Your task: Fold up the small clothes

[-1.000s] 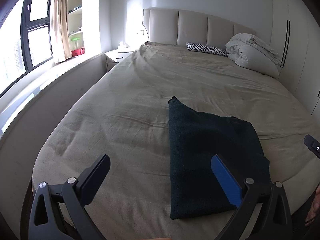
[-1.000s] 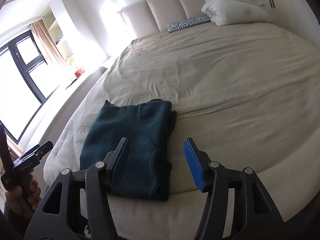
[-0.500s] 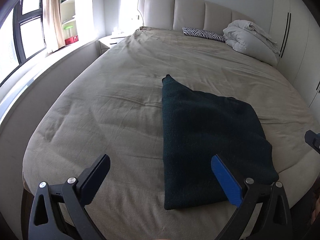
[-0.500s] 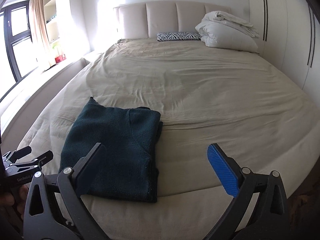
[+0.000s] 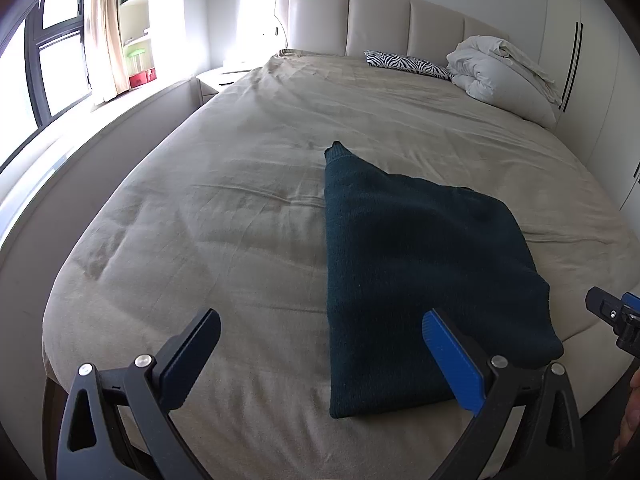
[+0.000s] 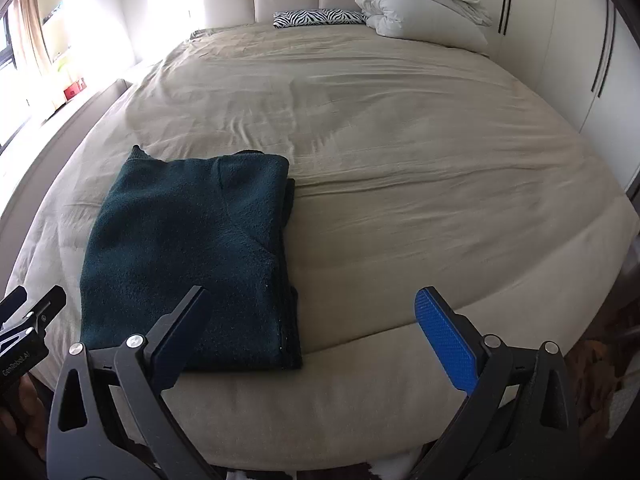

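A dark teal fleece garment (image 5: 416, 264) lies folded into a flat rectangle near the foot edge of the beige bed (image 5: 240, 184). It also shows in the right wrist view (image 6: 188, 256), with one small corner sticking out at its far left. My left gripper (image 5: 320, 352) is open and empty, held above the foot of the bed just left of the garment's near edge. My right gripper (image 6: 312, 328) is open and empty, held off the foot edge at the garment's right side. Neither touches the cloth.
A zebra-print pillow (image 5: 408, 65) and a bundled white duvet (image 5: 504, 76) lie by the padded headboard (image 5: 380, 20). A low ledge and window (image 5: 52, 76) run along the left. White wardrobe doors (image 6: 560, 40) stand on the right.
My right gripper has opened wide and swung to face the headboard. Both grippers have drawn back a little from the folded garment, which has not moved.
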Available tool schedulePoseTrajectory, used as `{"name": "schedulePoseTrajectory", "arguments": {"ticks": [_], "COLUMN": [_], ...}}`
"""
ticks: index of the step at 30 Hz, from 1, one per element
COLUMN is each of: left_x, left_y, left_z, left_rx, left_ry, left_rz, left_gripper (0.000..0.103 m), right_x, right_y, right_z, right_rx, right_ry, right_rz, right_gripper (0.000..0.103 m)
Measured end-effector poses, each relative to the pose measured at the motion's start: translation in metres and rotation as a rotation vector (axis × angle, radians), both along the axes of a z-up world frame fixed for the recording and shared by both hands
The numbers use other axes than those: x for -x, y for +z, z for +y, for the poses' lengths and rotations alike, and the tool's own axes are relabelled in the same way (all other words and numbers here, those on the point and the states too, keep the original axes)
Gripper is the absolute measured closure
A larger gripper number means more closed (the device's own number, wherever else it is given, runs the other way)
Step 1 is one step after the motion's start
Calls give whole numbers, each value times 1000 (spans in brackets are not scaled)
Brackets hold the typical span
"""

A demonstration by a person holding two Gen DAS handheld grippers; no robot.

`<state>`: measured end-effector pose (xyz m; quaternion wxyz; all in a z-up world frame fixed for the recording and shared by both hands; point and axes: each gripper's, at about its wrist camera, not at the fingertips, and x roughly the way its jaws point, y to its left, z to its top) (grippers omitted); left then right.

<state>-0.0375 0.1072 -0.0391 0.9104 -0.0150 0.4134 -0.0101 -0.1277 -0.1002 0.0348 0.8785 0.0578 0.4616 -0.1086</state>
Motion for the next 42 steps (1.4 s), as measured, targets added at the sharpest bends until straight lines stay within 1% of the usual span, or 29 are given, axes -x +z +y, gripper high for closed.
{"name": "schedulePoseTrajectory", "arguments": {"ticks": [7,42], "left_x": [0,-1], "left_y": [-1,-5], "left_z": [0,0], "left_rx": [1,1], "left_ry": [0,-1], "left_rz": [2,8], "left_gripper": [0,0], "right_x": [0,-2], "right_y": [-3,-8], "right_z": [0,4], "right_rx": [3,-3], "right_ry": [7,8], "right_rz": [18,34], "right_gripper": [0,0]}}
